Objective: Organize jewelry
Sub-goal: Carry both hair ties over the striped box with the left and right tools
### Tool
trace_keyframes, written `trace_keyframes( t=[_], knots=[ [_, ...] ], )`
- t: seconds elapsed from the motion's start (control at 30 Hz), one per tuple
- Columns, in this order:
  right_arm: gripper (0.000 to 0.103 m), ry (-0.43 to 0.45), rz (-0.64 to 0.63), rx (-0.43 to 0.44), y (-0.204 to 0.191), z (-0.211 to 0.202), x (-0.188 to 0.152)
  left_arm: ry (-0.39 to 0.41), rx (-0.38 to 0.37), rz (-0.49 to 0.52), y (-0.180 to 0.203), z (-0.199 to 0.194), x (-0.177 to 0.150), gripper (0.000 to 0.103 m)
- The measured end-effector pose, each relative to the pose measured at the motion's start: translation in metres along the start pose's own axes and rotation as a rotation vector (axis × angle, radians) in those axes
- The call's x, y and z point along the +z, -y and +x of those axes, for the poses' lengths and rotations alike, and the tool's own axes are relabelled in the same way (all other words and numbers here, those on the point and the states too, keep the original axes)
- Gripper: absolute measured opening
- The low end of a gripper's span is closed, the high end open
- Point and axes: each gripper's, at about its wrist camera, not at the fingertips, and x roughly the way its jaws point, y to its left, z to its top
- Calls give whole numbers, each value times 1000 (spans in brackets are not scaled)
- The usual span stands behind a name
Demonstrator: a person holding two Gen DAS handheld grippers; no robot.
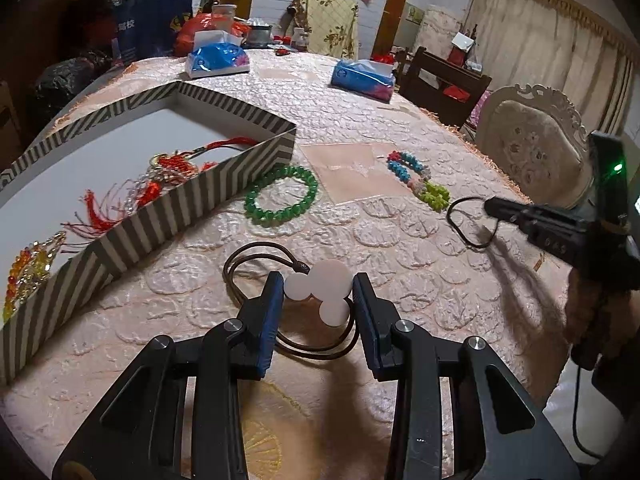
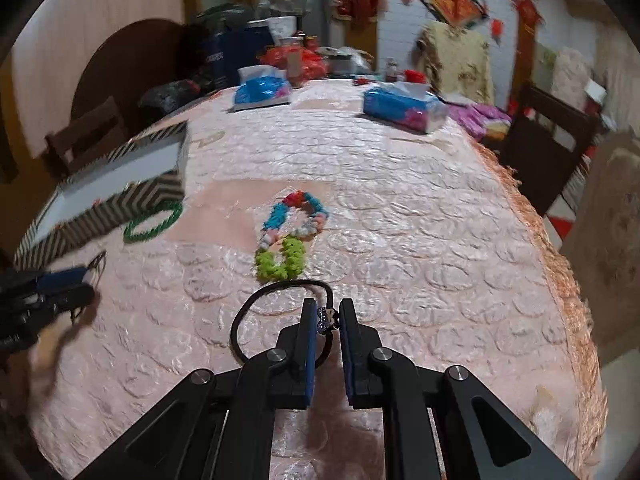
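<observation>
My left gripper (image 1: pixel 318 294) is closed around a white three-disc pendant (image 1: pixel 326 286) on a brown cord (image 1: pixel 256 258) that lies on the pink tablecloth. My right gripper (image 2: pixel 328 316) is shut on a black hair tie (image 2: pixel 256 304) by its small charm (image 2: pixel 328 318); the gripper also shows at the right of the left wrist view (image 1: pixel 496 210), with the tie's loop (image 1: pixel 460 216) hanging from it. A green bead bracelet (image 1: pixel 280 196) and a multicoloured knitted bracelet (image 1: pixel 416 178) lie on the cloth. The striped box (image 1: pixel 168 208) at left holds red tassel ornaments (image 1: pixel 168 172) and orange beads (image 1: pixel 24 272).
Two blue tissue packs (image 1: pixel 218 58) (image 1: pixel 362 76) sit at the far end of the table. Chairs (image 1: pixel 532 144) stand along the right edge. Bags and clutter stand at the far left. The box, the green bracelet and the knitted bracelet (image 2: pixel 288 232) also show in the right wrist view.
</observation>
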Motion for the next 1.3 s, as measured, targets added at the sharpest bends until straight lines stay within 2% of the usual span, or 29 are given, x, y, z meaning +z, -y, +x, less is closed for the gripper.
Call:
trace_keyframes(
  t=[0.17,0.33,0.8,1.1,1.3],
  knots=[
    [10,34,-28,12,-16,-22,19,31,8,-23,-8,-16,6,34],
    [10,64,-22,62,-32,-34,39,83,9,-37,-16,-37,19,34],
    [10,97,-65,126,-68,-32,73,167,62,-75,-47,-71,46,34],
    [10,114,-129,156,-98,-26,96,201,153,-134,-89,-83,58,34],
    [10,127,-166,188,-123,-19,115,194,234,-199,-127,-80,58,34]
  ],
)
